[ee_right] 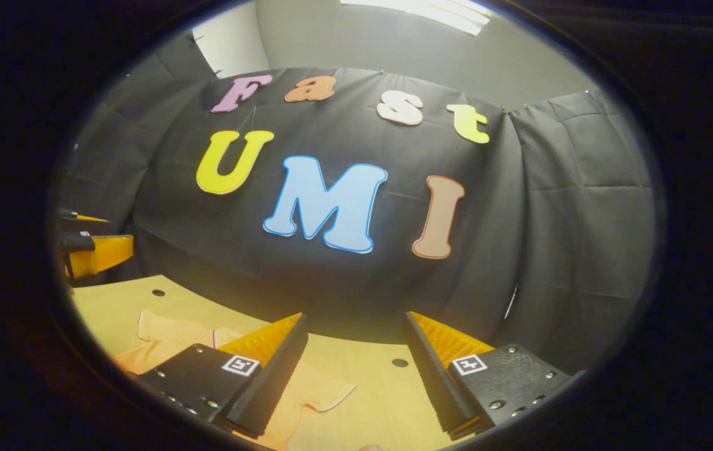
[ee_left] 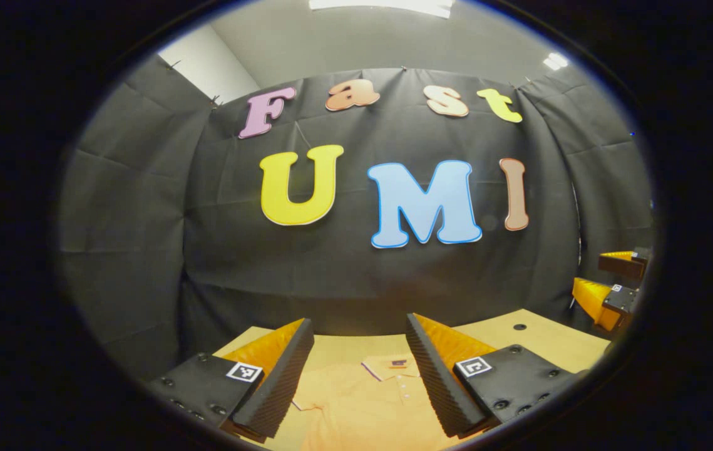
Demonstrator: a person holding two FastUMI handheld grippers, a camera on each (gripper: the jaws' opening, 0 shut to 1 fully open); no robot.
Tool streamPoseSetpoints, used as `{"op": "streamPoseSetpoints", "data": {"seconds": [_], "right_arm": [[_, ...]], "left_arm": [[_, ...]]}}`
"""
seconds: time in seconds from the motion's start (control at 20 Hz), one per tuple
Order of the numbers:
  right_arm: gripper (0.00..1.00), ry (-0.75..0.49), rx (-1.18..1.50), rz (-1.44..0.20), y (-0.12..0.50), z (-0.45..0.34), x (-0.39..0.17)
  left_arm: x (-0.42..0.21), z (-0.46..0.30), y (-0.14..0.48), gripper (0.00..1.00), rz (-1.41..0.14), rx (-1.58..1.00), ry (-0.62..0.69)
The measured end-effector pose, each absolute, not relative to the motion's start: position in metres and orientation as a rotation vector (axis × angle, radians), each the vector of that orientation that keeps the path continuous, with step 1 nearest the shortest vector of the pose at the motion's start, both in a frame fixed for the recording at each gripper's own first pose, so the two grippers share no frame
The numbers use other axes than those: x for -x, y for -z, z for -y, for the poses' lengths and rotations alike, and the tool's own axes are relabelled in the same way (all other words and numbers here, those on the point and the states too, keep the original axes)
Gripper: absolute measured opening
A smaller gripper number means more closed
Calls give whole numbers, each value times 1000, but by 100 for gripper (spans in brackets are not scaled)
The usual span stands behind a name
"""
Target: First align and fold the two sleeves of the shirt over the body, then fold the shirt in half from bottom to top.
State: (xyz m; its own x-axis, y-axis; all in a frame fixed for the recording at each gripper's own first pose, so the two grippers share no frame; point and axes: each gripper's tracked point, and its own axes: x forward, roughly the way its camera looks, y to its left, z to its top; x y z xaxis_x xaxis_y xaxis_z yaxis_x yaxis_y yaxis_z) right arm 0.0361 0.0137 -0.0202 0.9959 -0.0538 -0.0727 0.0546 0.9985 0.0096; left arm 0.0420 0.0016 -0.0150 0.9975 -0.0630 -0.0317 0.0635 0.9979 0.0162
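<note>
Wooden table [ee_left: 544, 341], flat orange shirt [ee_left: 362, 407]

The shirt [ee_left: 362, 401] between the left gripper's [ee_left: 359, 363] fingers is plain light orange, with a thin dark stripe along the collar edge. Under it the table [ee_left: 544, 341] is pale wood-yellow with small dark round holes. Behind the right gripper [ee_right: 353, 360] the wall is black.
</note>
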Motion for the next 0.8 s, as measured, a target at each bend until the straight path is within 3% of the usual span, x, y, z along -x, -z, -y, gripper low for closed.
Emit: {"op": "streamPoseSetpoints", "data": {"seconds": [0.35, 0.8], "right_arm": [[96, 35, -72, -173, 63, -21, -69], [96, 8, -123, -396, 162, -36, -124]], "left_arm": [[-54, -3, 30, 96, -61, -11, 65], [-74, -16, 50, 100, -98, -31, 37]]}}
